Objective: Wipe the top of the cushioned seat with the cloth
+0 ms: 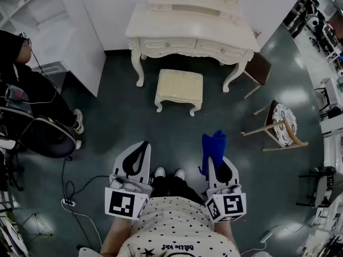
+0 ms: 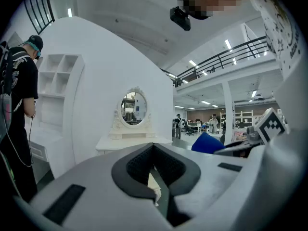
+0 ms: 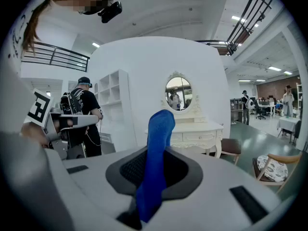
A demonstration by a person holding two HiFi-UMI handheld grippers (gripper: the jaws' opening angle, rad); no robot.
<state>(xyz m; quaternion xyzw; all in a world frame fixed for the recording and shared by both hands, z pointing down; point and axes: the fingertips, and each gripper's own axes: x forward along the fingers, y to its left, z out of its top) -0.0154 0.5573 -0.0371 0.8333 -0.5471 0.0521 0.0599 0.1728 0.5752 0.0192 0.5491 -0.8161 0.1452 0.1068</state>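
Note:
The cushioned seat (image 1: 179,88) is a cream stool with curved legs, standing on the dark floor in front of a white dressing table (image 1: 192,32). Well short of it, near the person's feet, my right gripper (image 1: 216,155) is shut on a blue cloth (image 1: 214,144). In the right gripper view the blue cloth (image 3: 154,165) stands up between the jaws of the right gripper (image 3: 153,159). My left gripper (image 1: 142,145) is level with the right one, shut and holding nothing. The left gripper (image 2: 154,151) shows only a thin slit between its dark pads.
A person in black (image 1: 24,84) sits at the left by a white shelf unit (image 1: 59,31). A wooden chair with a patterned cushion (image 1: 281,125) and a brown stool (image 1: 260,69) stand at the right. Cables and a power strip (image 1: 67,201) lie on the floor at the left.

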